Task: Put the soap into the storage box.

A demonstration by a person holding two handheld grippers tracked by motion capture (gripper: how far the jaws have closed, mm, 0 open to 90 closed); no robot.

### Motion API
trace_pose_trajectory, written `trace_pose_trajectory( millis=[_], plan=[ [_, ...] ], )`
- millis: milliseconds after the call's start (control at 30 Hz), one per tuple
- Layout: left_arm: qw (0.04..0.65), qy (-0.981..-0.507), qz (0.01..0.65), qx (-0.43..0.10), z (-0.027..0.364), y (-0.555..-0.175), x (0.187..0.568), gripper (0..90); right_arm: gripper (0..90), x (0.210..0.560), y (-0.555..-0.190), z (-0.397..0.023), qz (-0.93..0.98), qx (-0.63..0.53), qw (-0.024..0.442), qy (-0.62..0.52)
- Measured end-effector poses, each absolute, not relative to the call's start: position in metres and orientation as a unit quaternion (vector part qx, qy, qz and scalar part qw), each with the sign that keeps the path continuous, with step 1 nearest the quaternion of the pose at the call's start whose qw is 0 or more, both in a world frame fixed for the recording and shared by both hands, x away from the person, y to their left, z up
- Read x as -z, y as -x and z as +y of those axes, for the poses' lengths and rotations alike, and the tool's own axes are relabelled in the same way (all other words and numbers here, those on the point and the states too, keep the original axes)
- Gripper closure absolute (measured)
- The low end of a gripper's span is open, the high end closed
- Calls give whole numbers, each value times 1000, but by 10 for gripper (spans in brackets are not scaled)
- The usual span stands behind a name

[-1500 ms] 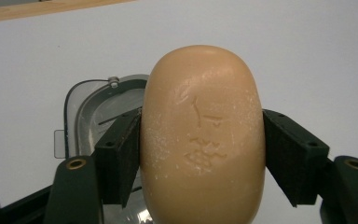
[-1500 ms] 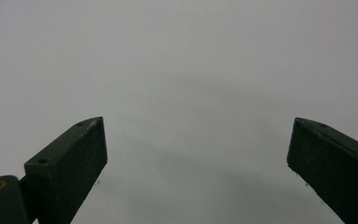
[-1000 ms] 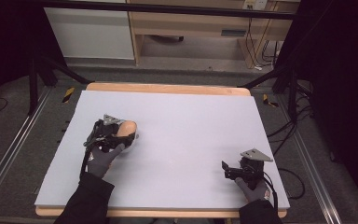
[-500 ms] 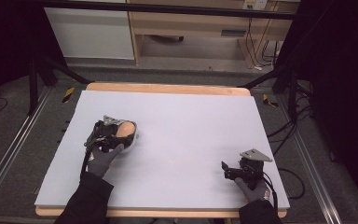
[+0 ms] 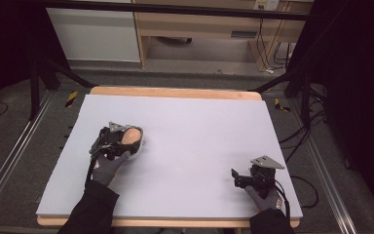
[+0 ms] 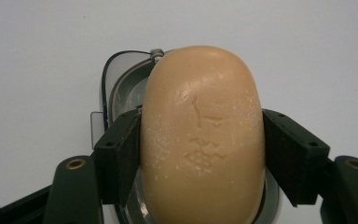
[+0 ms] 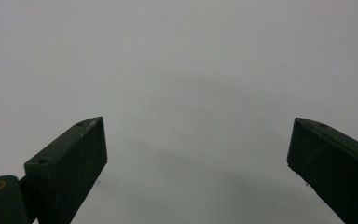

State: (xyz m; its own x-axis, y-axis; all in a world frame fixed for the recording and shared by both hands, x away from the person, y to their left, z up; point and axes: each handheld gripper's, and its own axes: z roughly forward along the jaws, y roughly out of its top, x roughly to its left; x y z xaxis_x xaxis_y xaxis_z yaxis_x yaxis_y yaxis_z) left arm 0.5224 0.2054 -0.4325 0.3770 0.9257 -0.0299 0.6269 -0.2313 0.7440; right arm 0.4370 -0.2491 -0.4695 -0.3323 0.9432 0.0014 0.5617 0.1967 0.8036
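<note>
Your left gripper (image 6: 200, 158) has its two black jaws closed on the sides of a tan bar of soap (image 6: 203, 140), one jaw pressing on each long side. Under the soap you can see a grey soap dish (image 6: 121, 88) with a dark rim; whether the bar touches the dish or is a little above it cannot be told. In the high view the soap (image 5: 132, 134) and the dish (image 5: 135, 146) are in the left half of the tabletop (image 5: 199, 126), near its left edge and about halfway between front and back. Your right gripper (image 5: 238, 177) is low near the front right corner, well apart from the soap, with its jaws wide apart and nothing between them.
</note>
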Motion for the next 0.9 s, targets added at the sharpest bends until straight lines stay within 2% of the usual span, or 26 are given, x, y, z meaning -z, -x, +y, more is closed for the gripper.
trace_pose_trajectory(
  millis=[300, 900],
  plan=[
    [347, -751, 512, -233, 205, -521, 434, 313, 51, 470, -437, -249, 729, -368, 260, -515],
    [377, -744, 503, -227, 210, -513, 426, 297, 51, 471, -437, -248, 731, -366, 262, -514]
  ],
)
